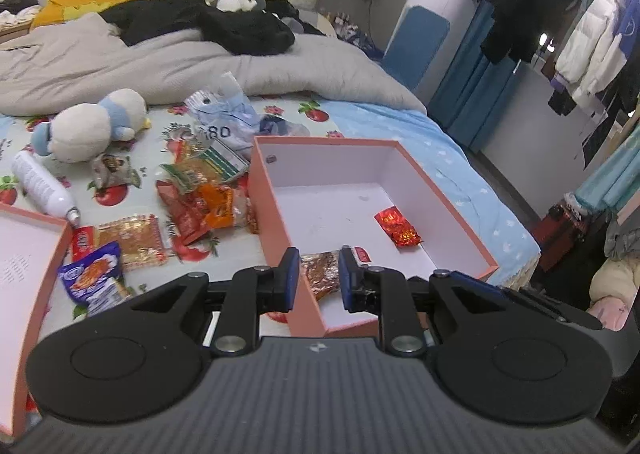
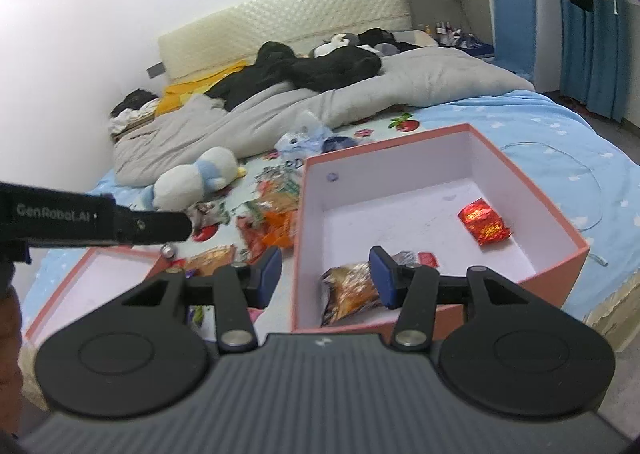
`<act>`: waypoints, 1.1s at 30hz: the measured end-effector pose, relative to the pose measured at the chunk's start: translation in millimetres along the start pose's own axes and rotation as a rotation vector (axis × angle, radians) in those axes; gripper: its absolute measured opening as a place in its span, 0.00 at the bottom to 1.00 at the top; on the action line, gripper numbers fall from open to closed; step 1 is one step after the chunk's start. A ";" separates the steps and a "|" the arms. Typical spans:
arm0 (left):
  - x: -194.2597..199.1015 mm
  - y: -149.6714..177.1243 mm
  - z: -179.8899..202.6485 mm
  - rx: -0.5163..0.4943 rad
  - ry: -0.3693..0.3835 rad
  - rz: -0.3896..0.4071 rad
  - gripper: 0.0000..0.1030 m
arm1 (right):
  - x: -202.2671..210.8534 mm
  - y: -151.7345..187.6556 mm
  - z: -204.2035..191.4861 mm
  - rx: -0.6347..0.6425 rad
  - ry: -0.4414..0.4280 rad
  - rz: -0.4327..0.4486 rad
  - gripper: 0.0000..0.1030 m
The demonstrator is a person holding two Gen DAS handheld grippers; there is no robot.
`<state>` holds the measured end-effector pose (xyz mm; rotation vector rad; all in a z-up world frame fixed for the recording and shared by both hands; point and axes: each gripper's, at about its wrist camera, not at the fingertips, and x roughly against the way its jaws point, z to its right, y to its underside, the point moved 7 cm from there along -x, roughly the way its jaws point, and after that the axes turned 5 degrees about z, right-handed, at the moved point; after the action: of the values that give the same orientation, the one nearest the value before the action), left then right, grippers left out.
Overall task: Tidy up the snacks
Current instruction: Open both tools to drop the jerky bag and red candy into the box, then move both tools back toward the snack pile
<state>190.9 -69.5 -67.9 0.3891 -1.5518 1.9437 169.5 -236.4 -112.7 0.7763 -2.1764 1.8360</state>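
Plush penguin (image 1: pixel 90 124), spray bottle (image 1: pixel 42 186), grey duvet (image 1: pixel 160 66)

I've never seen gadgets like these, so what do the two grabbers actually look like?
Both look alike: the left gripper and the right gripper each have a ribbed dark grey body with a small pale logo, two round black discs, black linkage arms with silver pins, and two fingers with blue pads. Another black part reads "GenRobot.AI". No cables or sleeves show.

1. The bed (image 1: pixel 460 158) has a blue sheet printed with fruit.
2. An open pink box (image 1: pixel 276 190) sits on it at the near right.
3. A box lid (image 1: pixel 48 266) lies near left.
4. Snack packets (image 1: pixel 208 198) are scattered between them.
5. A white bottle (image 1: pixel 40 186) and a plush toy (image 1: pixel 92 126) lie further left.
6. A grey quilt (image 1: pixel 180 62) is heaped across the far side.
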 end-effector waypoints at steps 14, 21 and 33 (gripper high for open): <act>69.7 47.1 -47.4 0.067 -0.074 0.056 0.24 | 38.1 33.5 -55.7 0.082 -0.075 0.012 0.50; 73.6 80.4 -72.1 0.111 -0.109 -0.005 0.24 | 41.8 53.7 -74.4 0.139 -0.097 -0.020 0.50; 49.6 81.2 -102.1 0.168 -0.140 -0.050 0.24 | 12.2 57.3 -80.1 0.131 -0.090 -0.054 0.50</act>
<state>116.8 31.6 -129.4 0.6403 -1.4529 2.0522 115.6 -157.3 -139.0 0.9515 -2.0823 1.9682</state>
